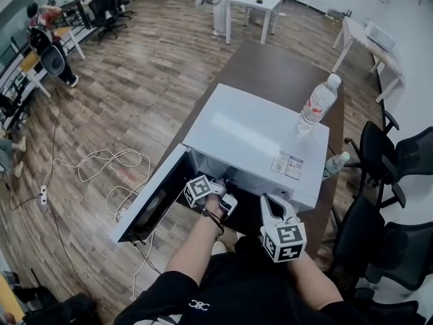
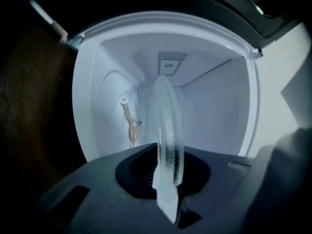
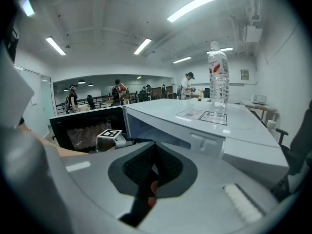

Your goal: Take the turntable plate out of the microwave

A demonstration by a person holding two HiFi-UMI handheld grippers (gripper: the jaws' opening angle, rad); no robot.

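In the left gripper view the clear glass turntable plate (image 2: pixel 166 126) appears edge-on, its near rim pinched between the jaws of my left gripper (image 2: pixel 166 172), which is shut on it. The rest of the plate reaches into the white microwave cavity (image 2: pixel 214 101). A beige roller ring (image 2: pixel 129 123) lies inside, beside the plate. From the head view, my left gripper (image 1: pixel 223 191) sits at the mouth of the white microwave (image 1: pixel 257 137), whose door (image 1: pixel 152 195) hangs open to the left. My right gripper (image 1: pixel 270 208) hovers in front of the oven, shut with nothing in it (image 3: pixel 152 172).
A water bottle (image 1: pixel 318 103) stands on top of the microwave, and a second bottle (image 1: pixel 336 163) lies on the brown table to its right. Black office chairs (image 1: pixel 385 154) crowd the right side. White cables (image 1: pixel 108 161) trail over the wooden floor at left.
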